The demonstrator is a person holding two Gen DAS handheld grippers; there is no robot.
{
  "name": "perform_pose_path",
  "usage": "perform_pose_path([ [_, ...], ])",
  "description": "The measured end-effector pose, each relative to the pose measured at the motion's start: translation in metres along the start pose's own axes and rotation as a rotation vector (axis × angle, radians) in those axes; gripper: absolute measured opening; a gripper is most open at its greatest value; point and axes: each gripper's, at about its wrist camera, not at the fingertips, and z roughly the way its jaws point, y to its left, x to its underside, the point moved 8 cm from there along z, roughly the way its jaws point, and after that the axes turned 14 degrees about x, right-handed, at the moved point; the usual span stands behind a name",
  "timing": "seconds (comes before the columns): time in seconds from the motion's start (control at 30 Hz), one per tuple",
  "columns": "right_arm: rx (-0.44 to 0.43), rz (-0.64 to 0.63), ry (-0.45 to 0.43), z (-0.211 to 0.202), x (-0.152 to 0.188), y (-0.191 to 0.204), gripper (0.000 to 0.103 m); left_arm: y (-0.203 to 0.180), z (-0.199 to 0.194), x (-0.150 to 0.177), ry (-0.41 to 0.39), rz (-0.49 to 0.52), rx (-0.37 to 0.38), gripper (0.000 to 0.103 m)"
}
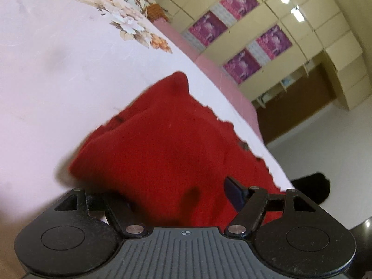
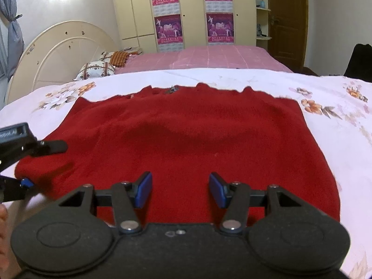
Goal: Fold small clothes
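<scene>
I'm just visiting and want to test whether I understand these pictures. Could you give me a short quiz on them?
1. True or false: the right hand-held gripper is open.
2. What lies on the white floral bedsheet? A) blue towel B) red knitted garment C) grey sock
3. Which hand-held gripper has garment fabric between its fingers?

Key: 1 true; its fingers stand apart above the garment. 2 B. 3 the left hand-held gripper, at the garment's left corner.
</scene>
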Motion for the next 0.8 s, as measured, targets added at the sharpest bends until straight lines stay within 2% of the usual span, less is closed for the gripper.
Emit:
perform_pose_path([
  [0.03,-0.001,0.001,-0.005,0.003,-0.003,0.000,0.053,0.000,0.003,-0.002,-0.014,-0.002,0.003,0.071],
  [0.07,0.000,0.002,-0.010,0.007,-0.007,0.000,0.053,0.001,0.004,-0.003,-0.025,-0.005,0.003,0.064],
  [0.1,0.002,0.001,-0.018,0.012,-0.013,0.002,0.053,0.002,0.006,-0.004,-0.030,-0.011,-0.005,0.042],
  [0.13,0.003,-0.001,-0.023,0.016,-0.017,0.002,0.053,0.006,0.007,-0.005,-0.025,-0.026,-0.007,0.028],
  [0.2,0.011,-0.007,-0.040,0.024,-0.027,0.006,0.053,0.011,0.008,-0.006,-0.023,-0.032,-0.021,0.022],
  [0.3,0.040,-0.032,-0.070,0.035,-0.035,0.012,0.053,0.004,0.010,-0.010,-0.018,0.034,-0.037,0.011],
  [0.37,0.086,-0.081,-0.070,0.044,-0.032,0.016,0.052,-0.008,0.010,-0.014,-0.020,0.096,-0.032,0.010],
  [0.4,0.109,-0.150,-0.063,0.052,-0.022,0.023,0.055,-0.016,0.009,-0.016,-0.018,0.137,-0.025,0.009],
  [0.47,0.156,-0.258,-0.134,0.050,-0.013,0.033,0.056,-0.037,0.007,-0.020,-0.021,0.215,0.006,0.009],
  [0.5,0.151,-0.244,-0.127,0.050,-0.014,0.031,0.056,-0.051,0.007,-0.022,-0.021,0.270,0.025,0.009],
  [0.6,0.081,-0.141,-0.074,0.049,-0.023,0.019,0.056,-0.095,0.014,-0.021,0.012,0.420,0.096,0.009],
  [0.67,0.014,-0.026,-0.060,0.040,-0.030,0.002,0.052,-0.128,0.028,-0.011,0.052,0.528,0.151,0.009],
  [0.8,0.011,0.197,-0.058,0.016,-0.035,-0.062,0.053,-0.184,0.054,0.024,0.144,0.658,0.265,0.009],
])
